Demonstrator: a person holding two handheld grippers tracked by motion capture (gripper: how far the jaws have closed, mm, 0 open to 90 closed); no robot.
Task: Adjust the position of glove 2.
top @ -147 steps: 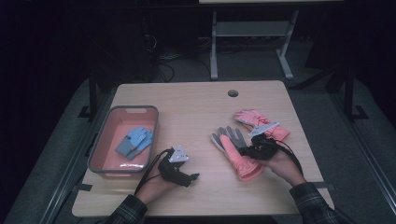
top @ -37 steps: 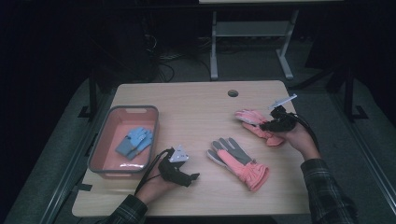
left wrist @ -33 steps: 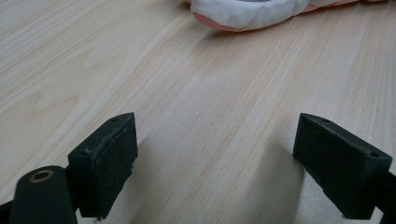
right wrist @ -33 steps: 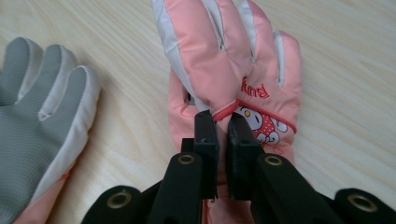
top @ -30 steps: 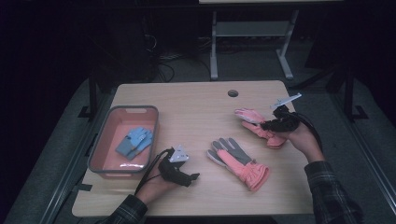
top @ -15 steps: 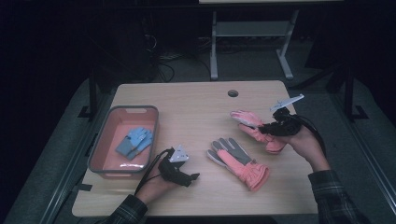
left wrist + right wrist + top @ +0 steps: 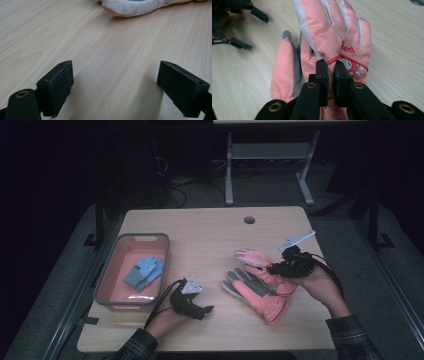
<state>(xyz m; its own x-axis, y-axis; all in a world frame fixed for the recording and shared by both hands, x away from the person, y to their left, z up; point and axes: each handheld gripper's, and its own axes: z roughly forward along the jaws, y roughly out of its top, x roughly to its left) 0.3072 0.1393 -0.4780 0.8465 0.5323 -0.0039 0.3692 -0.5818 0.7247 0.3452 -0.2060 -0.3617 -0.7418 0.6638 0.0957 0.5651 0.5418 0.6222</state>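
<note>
Your right tongs (image 7: 330, 68) pinch the pink ski glove (image 7: 332, 32) at its cuff, over its mate (image 7: 252, 292) on the tabletop (image 7: 200, 230); it's soft, light, floppy. Left tongs (image 7: 120, 85) gape empty.

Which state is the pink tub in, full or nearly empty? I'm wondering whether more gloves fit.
Nearly empty: the pink tub holds just blue gloves, with bare floor around them.

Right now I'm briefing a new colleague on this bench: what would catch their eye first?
Two pink gloves right of the table's middle: the right tool is shut on the cuff of the upper pink glove, which overlaps the palm-up pink glove. At the left edge, a pink bin holds blue gloves. The left tool rests open on bare wood.
</note>
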